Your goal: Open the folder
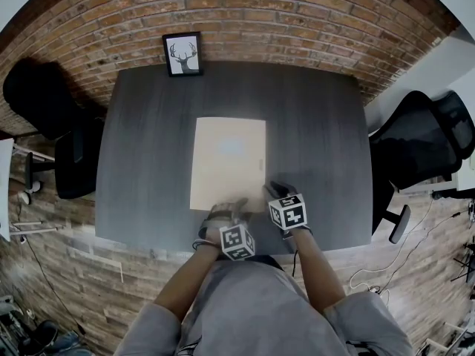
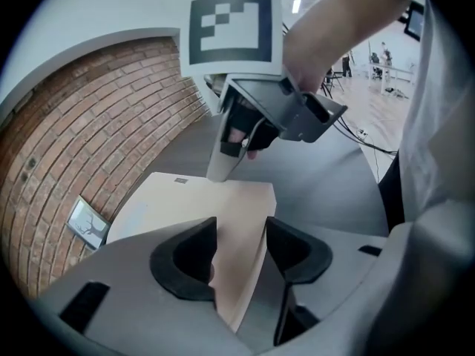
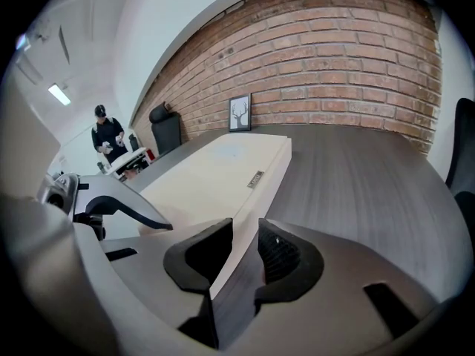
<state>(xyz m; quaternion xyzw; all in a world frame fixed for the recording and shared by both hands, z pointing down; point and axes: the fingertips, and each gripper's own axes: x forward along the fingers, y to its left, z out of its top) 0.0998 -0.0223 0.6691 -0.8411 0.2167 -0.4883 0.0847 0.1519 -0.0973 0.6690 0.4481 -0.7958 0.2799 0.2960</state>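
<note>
The folder (image 1: 227, 163) ahead of both tools was pale cream, with a faint bluish patch on its cover and a small dark tag. The surface (image 1: 319, 124) under it was dark grey with wood grain. The left tool (image 2: 241, 254) and right tool (image 3: 245, 254) were grey with black jaws, and each bore black-and-white squares. Beyond them, the brick wall (image 1: 297, 13) was reddish brown and the picture frame (image 1: 182, 54) black.

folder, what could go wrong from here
The folder has a corner between the left gripper's jaws, with a gap at one side; pulling up now may let it slip out or crease it. The right gripper only straddles the folder's near right corner; unless pinned, the whole folder may lift or slide on the table.
</note>
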